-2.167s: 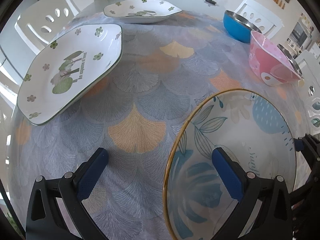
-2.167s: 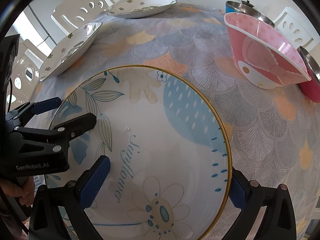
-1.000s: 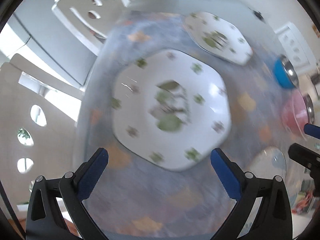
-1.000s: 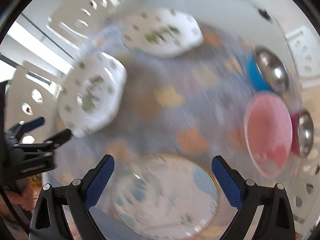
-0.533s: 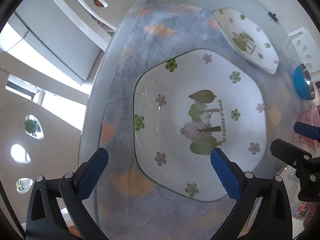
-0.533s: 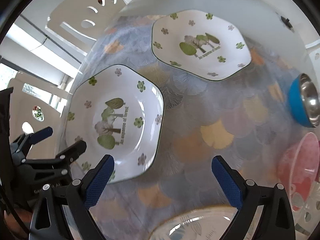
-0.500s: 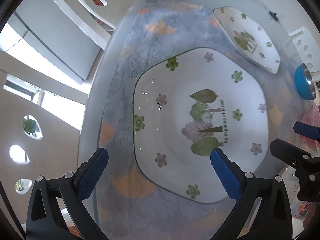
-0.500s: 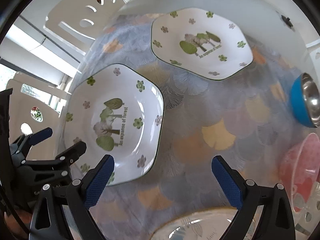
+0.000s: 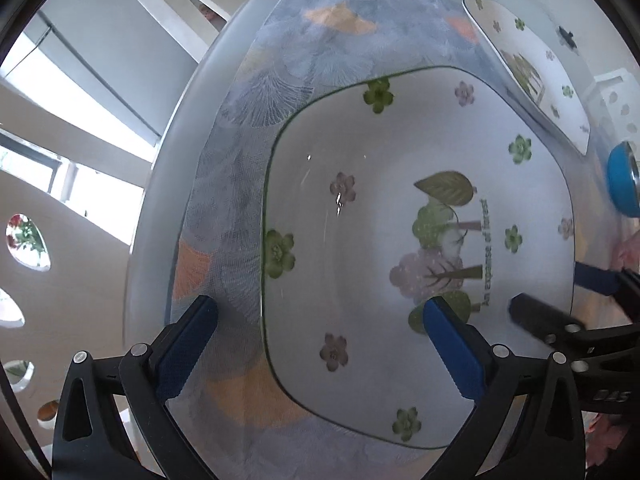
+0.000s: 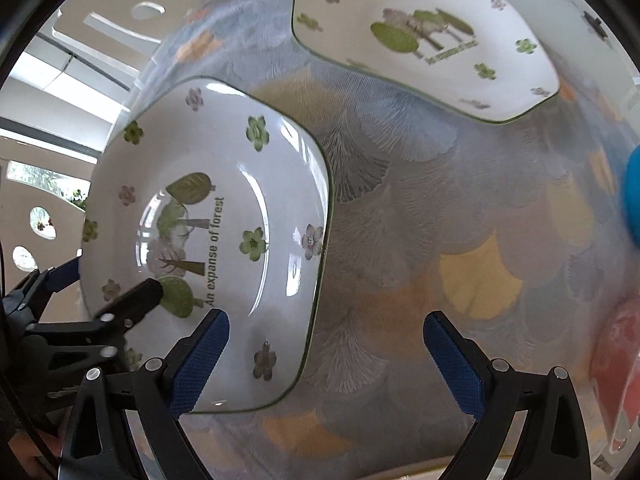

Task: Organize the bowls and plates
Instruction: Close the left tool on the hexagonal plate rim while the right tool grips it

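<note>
Both grippers hover spread wide and empty over the near white six-sided ceramic plate printed with trees and small flowers (image 9: 400,220), which lies flat on the fan-patterned tablecloth (image 10: 440,240) and fills the middle of the left wrist frame. The left gripper (image 9: 320,344) straddles the plate's left rim, one finger outside, one over the dish, probably to pinch that edge. The right gripper (image 10: 326,356) straddles the opposite rim at lower left of its frame. A matching second plate (image 10: 424,36) waits at upper right, likely the stacking partner. A blue bowl (image 9: 622,184) sits at the right edge.
</note>
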{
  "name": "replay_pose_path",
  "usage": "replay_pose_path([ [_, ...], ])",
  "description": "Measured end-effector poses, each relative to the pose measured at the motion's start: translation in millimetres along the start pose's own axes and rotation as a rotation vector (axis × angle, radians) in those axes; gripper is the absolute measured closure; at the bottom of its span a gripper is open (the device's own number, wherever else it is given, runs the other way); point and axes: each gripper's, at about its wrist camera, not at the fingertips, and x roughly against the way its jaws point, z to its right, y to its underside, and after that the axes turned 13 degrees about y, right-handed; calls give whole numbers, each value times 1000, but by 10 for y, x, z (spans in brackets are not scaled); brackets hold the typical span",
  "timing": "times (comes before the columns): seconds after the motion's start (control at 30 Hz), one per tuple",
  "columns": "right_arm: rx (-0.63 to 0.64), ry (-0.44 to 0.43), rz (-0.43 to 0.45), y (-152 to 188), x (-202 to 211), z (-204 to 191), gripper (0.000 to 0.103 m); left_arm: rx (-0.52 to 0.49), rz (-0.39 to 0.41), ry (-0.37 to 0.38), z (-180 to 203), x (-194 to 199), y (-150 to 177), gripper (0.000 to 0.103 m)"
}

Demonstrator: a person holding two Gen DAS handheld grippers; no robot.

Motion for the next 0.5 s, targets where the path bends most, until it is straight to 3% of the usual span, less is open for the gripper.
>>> replay_pose_path([
  [0.27,18,19,25,-87,-113,-17,0,19,42,30,-193,14,-67,0],
  [0.5,12,18,147,-227,-98,3,0,-5,78,41,-326,21,-182,0],
])
